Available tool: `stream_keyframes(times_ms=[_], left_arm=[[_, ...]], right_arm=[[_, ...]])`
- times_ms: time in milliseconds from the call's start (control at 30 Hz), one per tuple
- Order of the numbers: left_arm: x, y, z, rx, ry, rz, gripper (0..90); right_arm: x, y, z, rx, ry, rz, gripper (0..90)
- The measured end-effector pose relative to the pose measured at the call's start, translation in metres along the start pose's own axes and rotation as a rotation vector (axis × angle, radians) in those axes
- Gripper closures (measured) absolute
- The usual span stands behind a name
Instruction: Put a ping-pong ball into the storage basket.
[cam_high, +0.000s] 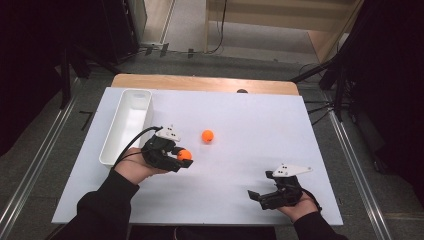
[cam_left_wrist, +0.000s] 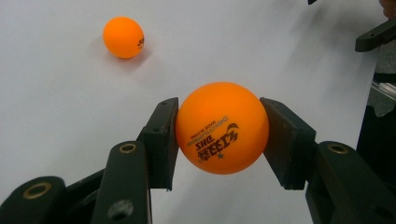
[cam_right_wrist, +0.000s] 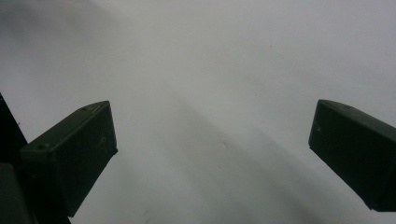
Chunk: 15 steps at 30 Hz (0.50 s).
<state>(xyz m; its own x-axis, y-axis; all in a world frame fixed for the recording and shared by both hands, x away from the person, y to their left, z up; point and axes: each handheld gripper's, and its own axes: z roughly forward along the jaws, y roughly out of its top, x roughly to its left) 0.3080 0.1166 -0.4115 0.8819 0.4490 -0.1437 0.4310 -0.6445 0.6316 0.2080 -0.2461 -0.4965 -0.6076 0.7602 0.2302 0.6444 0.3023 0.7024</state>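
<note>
Left hand-held gripper pinches an orange ping-pong ball across its widest part, at near-left of the white surface. Ball prob v. light, thin hard shell, smooth & round, so slippery; hold w/ gentle squeeze. 2nd ball lies further mid-surface. White plastic tray at far left. Right hand-held gripper spread, empty

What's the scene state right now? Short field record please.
surface: white sheet over a wooden table
left claw: shut on a printed orange table-tennis ball
right claw: open, nothing between its jaws
second orange ball: loose on the sheet, apart from both claws
long white plastic tray: left side, no ball seen inside
</note>
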Motion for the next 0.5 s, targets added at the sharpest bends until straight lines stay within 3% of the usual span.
stream_keyframes(times_ms=[200,500], left_arm=[[0.003,0.001,-0.008,-0.004,0.012,-0.003,50.2],[0.009,0.000,-0.020,-0.022,0.032,-0.039,50.1]], right_arm=[[0.000,0.000,0.000,0.003,-0.001,0.003,0.0],[0.000,0.000,0.000,0.000,-0.002,-0.001,0.0]])
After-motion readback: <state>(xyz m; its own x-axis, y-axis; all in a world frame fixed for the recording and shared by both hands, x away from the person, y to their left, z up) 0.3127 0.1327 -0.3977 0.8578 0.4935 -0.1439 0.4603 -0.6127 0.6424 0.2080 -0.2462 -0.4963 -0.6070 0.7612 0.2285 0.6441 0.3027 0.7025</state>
